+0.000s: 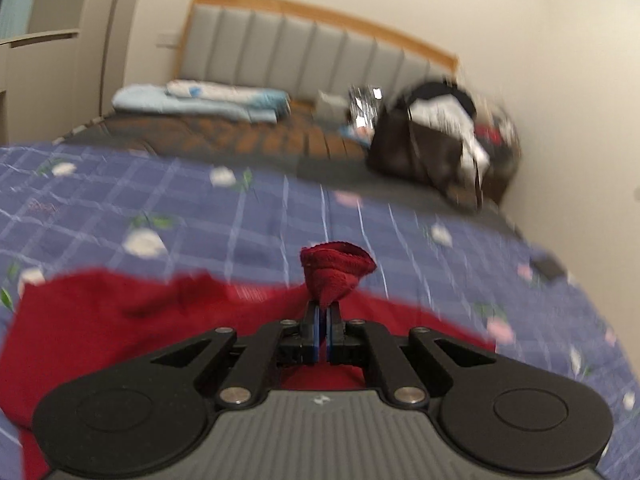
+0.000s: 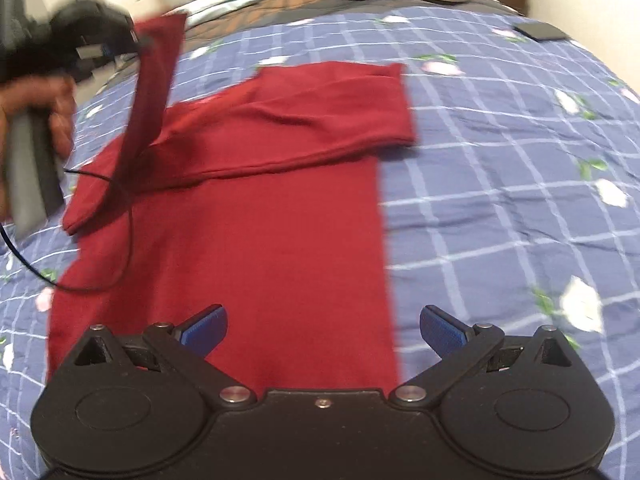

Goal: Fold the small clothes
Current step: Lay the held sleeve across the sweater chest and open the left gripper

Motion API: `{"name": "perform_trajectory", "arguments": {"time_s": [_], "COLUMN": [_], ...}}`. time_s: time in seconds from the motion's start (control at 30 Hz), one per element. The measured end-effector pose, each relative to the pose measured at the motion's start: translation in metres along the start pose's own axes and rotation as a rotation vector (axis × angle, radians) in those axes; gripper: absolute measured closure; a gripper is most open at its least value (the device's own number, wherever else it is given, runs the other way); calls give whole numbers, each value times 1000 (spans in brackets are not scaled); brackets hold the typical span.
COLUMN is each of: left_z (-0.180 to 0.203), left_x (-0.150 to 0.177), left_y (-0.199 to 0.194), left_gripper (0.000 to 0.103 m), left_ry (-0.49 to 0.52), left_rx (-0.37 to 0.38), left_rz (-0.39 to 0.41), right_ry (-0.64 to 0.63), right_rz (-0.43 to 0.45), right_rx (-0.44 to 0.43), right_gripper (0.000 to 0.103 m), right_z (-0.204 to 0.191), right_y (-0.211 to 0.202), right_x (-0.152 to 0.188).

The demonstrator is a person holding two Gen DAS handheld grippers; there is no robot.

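Observation:
A dark red long-sleeved top (image 2: 248,232) lies flat on the blue checked bedspread (image 2: 500,184), one sleeve folded across its chest. My left gripper (image 1: 323,312) is shut on the cuff of the other sleeve (image 1: 336,272) and holds it lifted above the bed. In the right wrist view that gripper (image 2: 100,28) shows at the upper left with the sleeve (image 2: 152,88) hanging from it. My right gripper (image 2: 323,330) is open and empty, hovering over the top's lower hem.
A dark bag (image 1: 436,148) stuffed with clothes sits at the far right by the wall. Folded light blue bedding (image 1: 200,100) lies by the padded headboard (image 1: 312,56). A small dark flat object (image 2: 542,31) lies on the bedspread at the far right.

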State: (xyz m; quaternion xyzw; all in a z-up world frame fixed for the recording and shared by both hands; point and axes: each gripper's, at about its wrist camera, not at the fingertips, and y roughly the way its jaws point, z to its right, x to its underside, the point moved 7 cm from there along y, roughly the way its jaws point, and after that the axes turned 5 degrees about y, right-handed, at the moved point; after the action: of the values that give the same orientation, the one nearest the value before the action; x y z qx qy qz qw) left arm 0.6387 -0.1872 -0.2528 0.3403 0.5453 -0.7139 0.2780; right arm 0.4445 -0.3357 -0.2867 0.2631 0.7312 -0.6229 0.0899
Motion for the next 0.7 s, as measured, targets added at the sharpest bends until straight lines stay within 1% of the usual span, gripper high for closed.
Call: {"name": "perform_trajectory", "arguments": {"time_s": [0.07, 0.1, 0.27, 0.37, 0.53, 0.6, 0.63, 0.67, 0.7], "left_z": [12, 11, 17, 24, 25, 24, 24, 23, 23], "left_x": [18, 23, 30, 37, 51, 54, 55, 56, 57], "left_y": [4, 9, 16, 25, 31, 28, 26, 23, 19], "left_gripper": [102, 102, 102, 101, 97, 91, 79, 64, 58], "left_ry": [21, 24, 60, 94, 99, 89, 84, 79, 74], "left_rx": [-7, -11, -22, -18, 5, 24, 34, 46, 51], "left_rz": [-27, -36, -65, -119, -213, -224, -229, -231, -229], "right_ry": [21, 28, 51, 60, 65, 62, 62, 62, 63], "right_rz": [2, 4, -1, -4, -8, -7, -7, -7, -6], "right_rx": [13, 20, 37, 35, 19, 16, 16, 17, 18], "right_gripper": [1, 1, 1, 1, 1, 1, 1, 1, 1], "right_z": [19, 27, 58, 67, 71, 72, 73, 74, 75], "right_y": [-3, -5, -8, -8, -11, -12, -12, -11, -11], "right_x": [1, 2, 5, 6, 9, 9, 9, 8, 7]}}
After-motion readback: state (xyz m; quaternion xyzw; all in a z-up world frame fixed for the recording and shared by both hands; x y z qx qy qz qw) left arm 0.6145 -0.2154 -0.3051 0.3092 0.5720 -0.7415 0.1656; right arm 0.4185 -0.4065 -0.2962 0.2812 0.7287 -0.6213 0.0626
